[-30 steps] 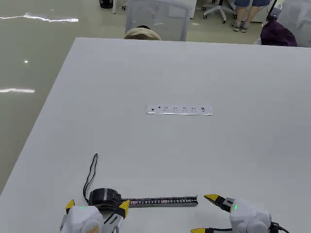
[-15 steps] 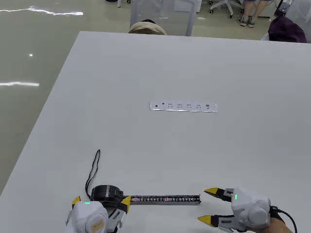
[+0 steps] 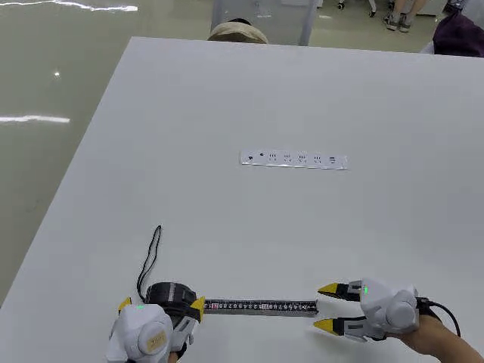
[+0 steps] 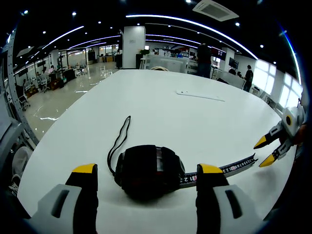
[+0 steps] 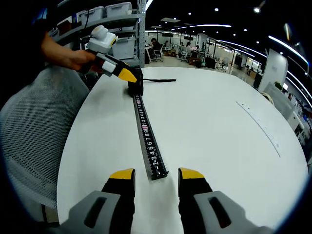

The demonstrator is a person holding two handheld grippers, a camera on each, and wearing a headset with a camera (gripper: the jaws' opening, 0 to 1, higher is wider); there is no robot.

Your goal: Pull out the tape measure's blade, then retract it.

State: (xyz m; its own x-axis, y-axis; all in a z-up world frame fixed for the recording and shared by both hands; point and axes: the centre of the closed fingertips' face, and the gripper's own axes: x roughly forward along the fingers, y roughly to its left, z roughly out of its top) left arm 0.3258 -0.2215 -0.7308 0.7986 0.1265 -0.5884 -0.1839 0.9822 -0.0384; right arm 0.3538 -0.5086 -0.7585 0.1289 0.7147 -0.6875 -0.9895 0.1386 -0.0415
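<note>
Currently, lower left in the head view, the black round tape measure case point(image 3: 168, 293) sits on the white counter point(image 3: 302, 91) between the spread jaws of the left gripper point(image 3: 161, 305), the numbered blade point(image 3: 261, 305) ending between the released jaws of the right gripper point(image 3: 325, 307); unclamped, the case could skid under a pull.

Open-plan office. Long white tabletop point(image 3: 227, 113) with a flush socket strip point(image 3: 294, 159), glossy floor point(image 3: 45, 91), LED ceiling strips point(image 4: 195, 27), mesh chair point(image 5: 34, 126), shelf point(image 5: 97, 29) with bins point(image 5: 119, 9), people point(image 5: 155, 45) at desks point(image 4: 63, 73) further back.
</note>
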